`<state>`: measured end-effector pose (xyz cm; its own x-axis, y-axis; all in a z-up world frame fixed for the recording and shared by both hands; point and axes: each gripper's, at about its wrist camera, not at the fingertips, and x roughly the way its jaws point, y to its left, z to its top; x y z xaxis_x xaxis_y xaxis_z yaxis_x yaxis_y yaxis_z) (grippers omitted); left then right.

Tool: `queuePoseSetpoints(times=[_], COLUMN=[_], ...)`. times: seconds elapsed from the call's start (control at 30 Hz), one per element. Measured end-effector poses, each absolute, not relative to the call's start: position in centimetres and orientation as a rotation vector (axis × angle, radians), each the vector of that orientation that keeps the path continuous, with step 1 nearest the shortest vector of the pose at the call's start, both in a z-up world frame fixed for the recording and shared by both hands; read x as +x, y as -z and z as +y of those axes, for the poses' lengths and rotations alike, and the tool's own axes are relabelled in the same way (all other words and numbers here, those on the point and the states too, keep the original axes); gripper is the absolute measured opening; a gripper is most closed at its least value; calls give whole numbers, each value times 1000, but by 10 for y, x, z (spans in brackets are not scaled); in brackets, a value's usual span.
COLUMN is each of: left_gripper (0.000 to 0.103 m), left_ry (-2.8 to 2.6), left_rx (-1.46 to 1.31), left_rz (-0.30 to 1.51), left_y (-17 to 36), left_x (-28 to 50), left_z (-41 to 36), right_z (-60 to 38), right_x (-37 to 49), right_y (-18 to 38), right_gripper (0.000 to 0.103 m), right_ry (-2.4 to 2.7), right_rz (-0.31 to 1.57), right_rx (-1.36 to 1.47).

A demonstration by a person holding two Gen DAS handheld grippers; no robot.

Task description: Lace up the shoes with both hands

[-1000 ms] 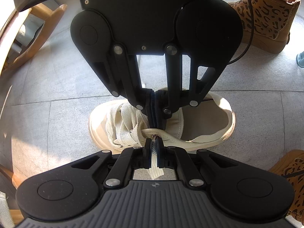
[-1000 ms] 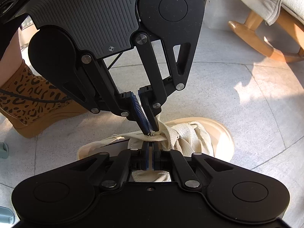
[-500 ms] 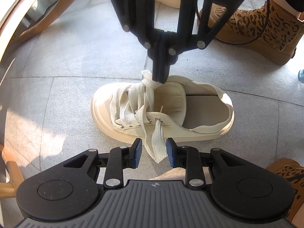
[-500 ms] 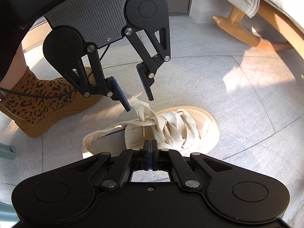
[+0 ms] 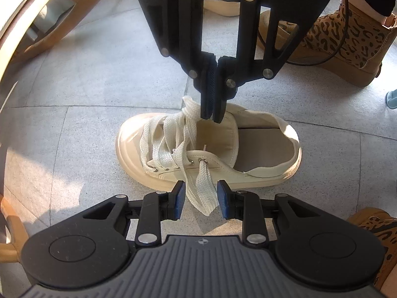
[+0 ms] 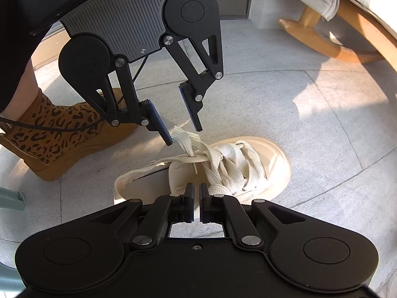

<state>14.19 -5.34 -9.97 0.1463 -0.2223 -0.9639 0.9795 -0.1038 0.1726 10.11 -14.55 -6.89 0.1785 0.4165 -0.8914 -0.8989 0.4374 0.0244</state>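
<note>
A cream sneaker lies on the stone floor, toe to the left in the left wrist view and to the right in the right wrist view. Its wide cream lace runs loosely through the eyelets. One lace end hangs from a near eyelet between the pads of my left gripper, which is open and not pressing it. My left gripper also shows from the far side. My right gripper is all but shut, a thin slit between its jaws and nothing seen in it. Its tips hover beside the other lace end.
A person's leopard-print boots stand close by the sneaker. A wooden rocking chair's runner lies further off. A second cream shoe shows behind my right gripper. A teal object sits at the left edge.
My left gripper has opened and let go of the lace end. Both grippers have lifted away from the sneaker. The right jaws have parted by a sliver.
</note>
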Motion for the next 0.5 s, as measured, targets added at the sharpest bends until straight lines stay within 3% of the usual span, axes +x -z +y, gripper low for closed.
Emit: queuePoseSetpoints(times=[0.2, 0.33, 0.5], left_gripper=[24, 20, 20], left_ry=[1315, 1334, 1342], left_rx=[1165, 1188, 1196], left_rz=[882, 877, 870], left_y=[96, 98, 99], left_x=[139, 140, 140], left_z=[-47, -49, -49], right_z=[-135, -128, -122], right_x=[105, 105, 104], right_y=[78, 84, 92], right_gripper=[4, 18, 18], right_ry=[-1032, -1047, -1082], right_rz=[984, 963, 932], right_rx=[-618, -660, -703])
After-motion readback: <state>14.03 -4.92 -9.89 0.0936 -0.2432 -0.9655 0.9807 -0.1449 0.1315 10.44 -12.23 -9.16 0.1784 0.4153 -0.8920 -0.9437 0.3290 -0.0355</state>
